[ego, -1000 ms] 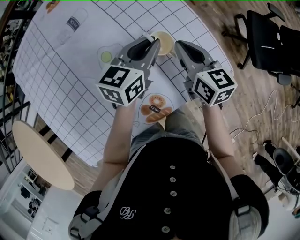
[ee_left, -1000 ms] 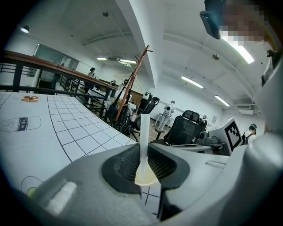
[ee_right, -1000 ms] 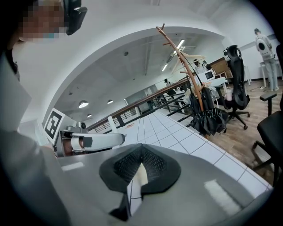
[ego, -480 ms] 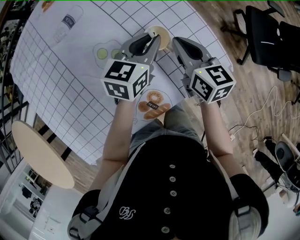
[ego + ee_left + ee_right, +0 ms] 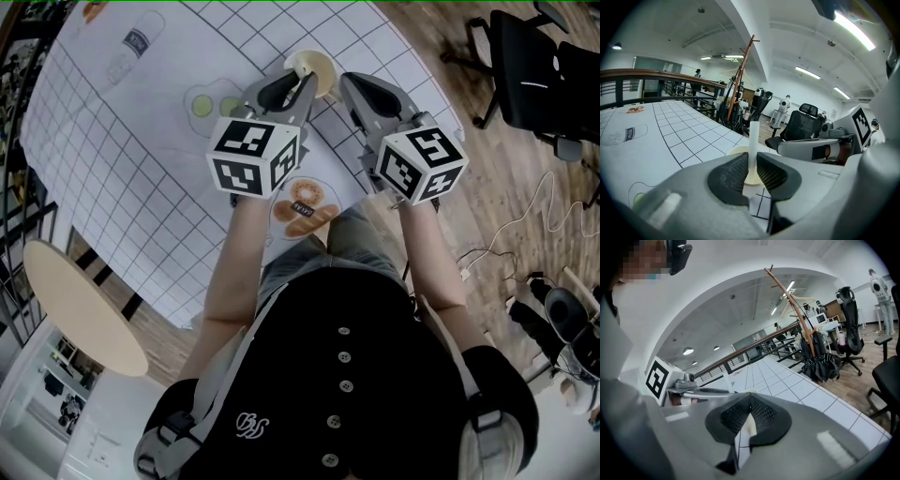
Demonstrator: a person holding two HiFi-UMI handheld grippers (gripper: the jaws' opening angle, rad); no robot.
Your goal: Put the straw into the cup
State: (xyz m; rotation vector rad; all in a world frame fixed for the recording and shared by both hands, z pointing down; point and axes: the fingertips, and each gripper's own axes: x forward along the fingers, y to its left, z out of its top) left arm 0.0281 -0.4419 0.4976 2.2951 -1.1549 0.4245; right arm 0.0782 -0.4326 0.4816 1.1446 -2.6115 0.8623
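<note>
A cream paper cup (image 5: pixel 314 67) stands near the far right edge of the white gridded table (image 5: pixel 141 159). My left gripper (image 5: pixel 302 86) is just before the cup, shut on a white straw (image 5: pixel 753 140) that stands upright between its pads. The straw's lower end runs down behind the pads, over the cup (image 5: pixel 736 151). My right gripper (image 5: pixel 349 88) hangs beside the cup on the right. Its pads meet at the tips (image 5: pixel 750 401) with nothing between them, and the cup (image 5: pixel 749 426) shows through the gap below them.
The table sheet carries printed pictures: a bottle (image 5: pixel 131 47), green rounds (image 5: pixel 211 103) and bread (image 5: pixel 305 208). The table edge runs close by the right gripper. A black office chair (image 5: pixel 534 66) stands on the wooden floor at the right, a round beige table (image 5: pixel 80 305) at the lower left.
My left gripper has sunk a little toward the cup with the straw still in it. The right gripper has kept its place.
</note>
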